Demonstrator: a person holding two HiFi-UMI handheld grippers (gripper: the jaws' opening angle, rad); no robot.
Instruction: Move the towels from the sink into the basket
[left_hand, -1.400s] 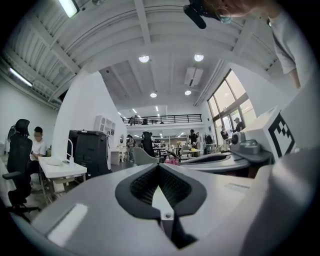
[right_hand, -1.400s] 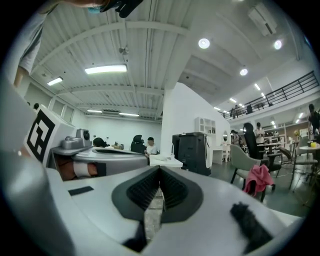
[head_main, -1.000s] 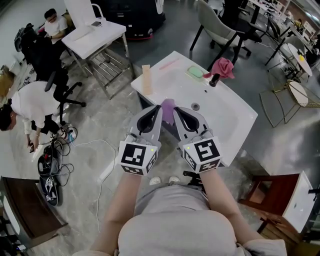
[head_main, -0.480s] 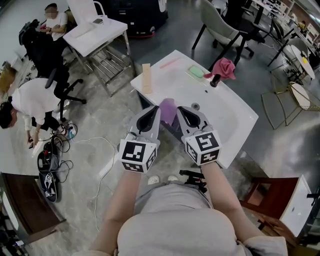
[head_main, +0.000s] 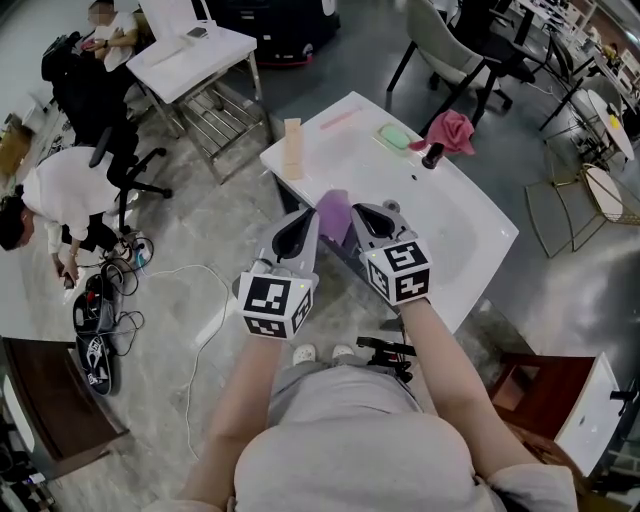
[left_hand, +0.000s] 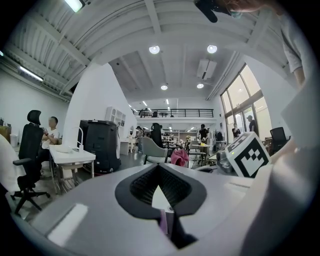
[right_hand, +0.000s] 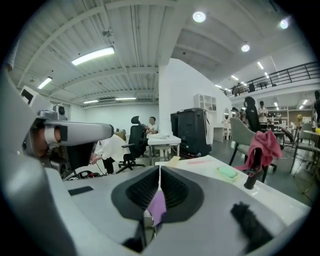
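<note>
Held towel: a small lilac cloth towel (head_main: 335, 213) is stretched between the two grippers, raised over the near left edge of the white rectangular ceramic sink (head_main: 470, 240) and clear of its basin
Left side: the left gripper (head_main: 303, 228) has its jaws pressed together on a thin edge of the lilac cloth towel; its own view shows only a sliver of lilac between the dark ribbed pads
Right side: the right gripper (head_main: 366, 222) has its jaws clamped tight on a wider fold of the same towel, which hangs down between the pads in the right gripper view
Second towel: a crumpled pink-red cloth towel (head_main: 448, 130) lies at the far rim of the sink, draped on the black tap (head_main: 431, 157)
Sink top: a pale green pad (head_main: 391, 139) sits near the tap; a tan wooden block (head_main: 292, 152) lies along the far left edge
Floor, left: a person in a white top (head_main: 60, 195) bends beside a black office chair (head_main: 110, 165), near a white metal-framed table (head_main: 190, 60)
</note>
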